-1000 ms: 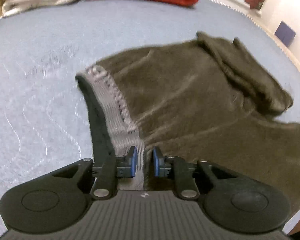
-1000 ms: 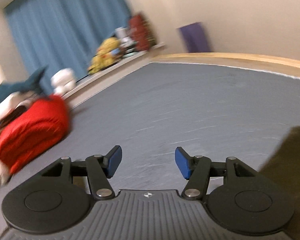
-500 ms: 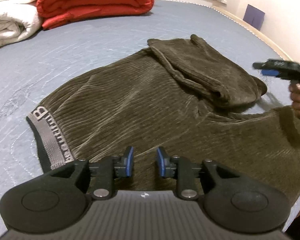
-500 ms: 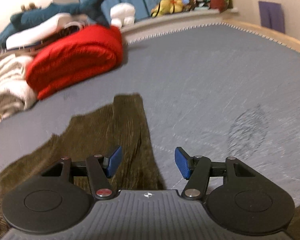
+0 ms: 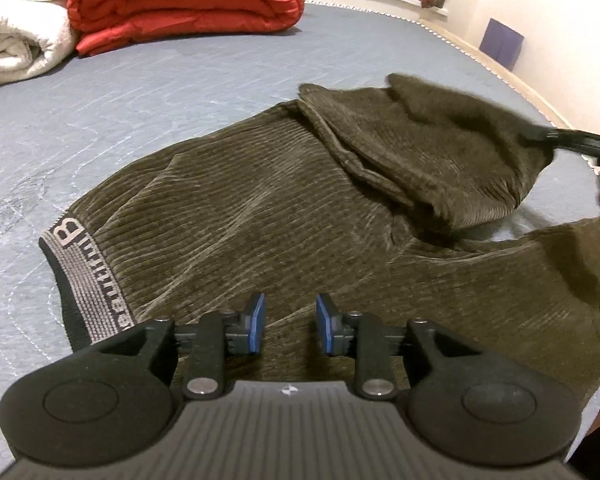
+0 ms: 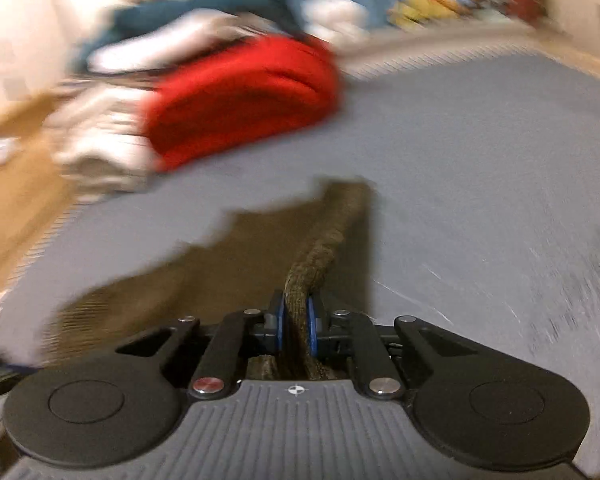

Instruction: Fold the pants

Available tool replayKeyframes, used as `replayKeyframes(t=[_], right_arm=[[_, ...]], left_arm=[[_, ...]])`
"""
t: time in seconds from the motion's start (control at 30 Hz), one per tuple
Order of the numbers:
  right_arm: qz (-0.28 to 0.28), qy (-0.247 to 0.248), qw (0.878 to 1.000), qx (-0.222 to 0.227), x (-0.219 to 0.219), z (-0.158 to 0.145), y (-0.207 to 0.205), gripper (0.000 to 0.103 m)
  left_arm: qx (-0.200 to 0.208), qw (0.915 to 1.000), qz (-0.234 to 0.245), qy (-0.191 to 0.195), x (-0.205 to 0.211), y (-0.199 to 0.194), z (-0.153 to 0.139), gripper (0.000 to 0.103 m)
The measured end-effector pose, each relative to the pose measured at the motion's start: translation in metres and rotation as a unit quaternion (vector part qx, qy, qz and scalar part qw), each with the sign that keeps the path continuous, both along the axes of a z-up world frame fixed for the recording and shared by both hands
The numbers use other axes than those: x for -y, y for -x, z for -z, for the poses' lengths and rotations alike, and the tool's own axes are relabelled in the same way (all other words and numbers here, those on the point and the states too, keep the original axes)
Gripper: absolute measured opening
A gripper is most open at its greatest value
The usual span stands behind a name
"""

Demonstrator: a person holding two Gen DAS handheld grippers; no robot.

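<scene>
Closest in, left claw (image 5: 288, 330) hovering low over the seat of the brown corduroy pants (image 5: 260, 216), pads narrowly parted and empty, gray waistband (image 5: 88, 284) at nine o'clock. Right claw (image 6: 296, 324) clamped on a rolled fold of the far pant leg (image 6: 320, 248), visible in the left view at two o'clock as a raised, bunched flap (image 5: 440, 148). Step in hand, by judgement: unrolling or laying out that doubled-over leg before any real fold. Next move likely needing a pull toward three o'clock to straighten the leg, with the left claw pinning or gripping the waist. Pants spread flat on the gray bed (image 5: 160, 92); open bedding at ten to twelve o'clock. Farther off, red quilt (image 5: 184, 0) and white blanket (image 5: 16, 36) at eleven o'clock, well apart. Bed edge close at two to three o'clock, little slack there.
</scene>
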State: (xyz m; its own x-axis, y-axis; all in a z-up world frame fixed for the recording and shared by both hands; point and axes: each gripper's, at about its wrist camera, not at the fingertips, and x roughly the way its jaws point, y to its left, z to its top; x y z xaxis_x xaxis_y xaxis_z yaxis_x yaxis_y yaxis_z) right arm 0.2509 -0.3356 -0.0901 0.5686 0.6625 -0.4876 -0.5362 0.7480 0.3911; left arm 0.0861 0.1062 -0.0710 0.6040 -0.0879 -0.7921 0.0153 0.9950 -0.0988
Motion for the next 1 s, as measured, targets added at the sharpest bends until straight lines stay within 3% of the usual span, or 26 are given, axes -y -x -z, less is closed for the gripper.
replayKeyframes(t=[0.07, 0.13, 0.2, 0.23, 0.3, 0.33, 0.43, 0.47, 0.53, 0.63, 0.77, 0.9, 1.0], right_arm=[[-0.109, -0.022, 0.994, 0.022, 0.003, -0.02, 0.024, 0.011], [-0.206, -0.022, 0.978, 0.003, 0.002, -0.024, 0.044, 0.012], [-0.266, 0.017, 0.963, -0.03, -0.005, -0.014, 0.059, 0.012], [-0.267, 0.043, 0.962, -0.029, -0.007, -0.007, 0.064, 0.014], [-0.234, 0.037, 0.971, -0.044, 0.0, -0.001, 0.056, 0.016], [-0.205, 0.007, 0.977, -0.058, 0.011, 0.0, 0.046, 0.026], [-0.108, -0.079, 0.988, -0.07, 0.041, 0.001, 0.023, 0.072], [-0.071, -0.1, 0.989, -0.084, 0.048, 0.006, 0.013, 0.076], [-0.011, -0.129, 0.983, -0.127, 0.058, 0.02, -0.007, 0.075], [0.048, -0.132, 0.97, -0.197, 0.059, 0.048, -0.027, 0.073], [0.095, -0.154, 0.942, -0.283, 0.049, 0.083, -0.044, 0.072], [0.139, -0.194, 0.918, -0.317, 0.047, 0.103, -0.051, 0.07], [0.165, -0.185, 0.918, -0.311, 0.038, 0.107, -0.052, 0.042]], left_arm=[[-0.001, 1.0, 0.002, 0.002, 0.001, 0.0, 0.001, 0.031], [-0.002, 1.0, 0.004, 0.005, 0.001, -0.002, 0.002, 0.031], [-0.003, 1.0, 0.006, 0.007, 0.002, -0.004, 0.002, 0.031], [-0.003, 0.9999, 0.007, 0.008, 0.003, -0.004, 0.002, 0.031], [-0.002, 0.9999, 0.01, 0.008, 0.005, -0.006, 0.001, 0.034], [-0.001, 0.9999, 0.012, 0.008, 0.006, -0.006, 0.002, 0.037], [0.0, 0.9999, 0.016, 0.006, 0.009, -0.008, 0.002, 0.039], [0.0, 0.9999, 0.017, 0.005, 0.01, -0.008, 0.002, 0.04], [-0.003, 0.9999, 0.016, 0.004, 0.01, -0.009, 0.004, 0.04], [-0.006, 0.9999, 0.014, 0.002, 0.01, -0.011, 0.006, 0.04], [-0.007, 0.9999, 0.011, 0.002, 0.011, -0.014, 0.007, 0.04], [-0.01, 0.9999, 0.012, 0.001, 0.013, -0.018, 0.009, 0.04], [-0.013, 0.9999, 0.01, 0.001, 0.014, -0.021, 0.01, 0.04]])
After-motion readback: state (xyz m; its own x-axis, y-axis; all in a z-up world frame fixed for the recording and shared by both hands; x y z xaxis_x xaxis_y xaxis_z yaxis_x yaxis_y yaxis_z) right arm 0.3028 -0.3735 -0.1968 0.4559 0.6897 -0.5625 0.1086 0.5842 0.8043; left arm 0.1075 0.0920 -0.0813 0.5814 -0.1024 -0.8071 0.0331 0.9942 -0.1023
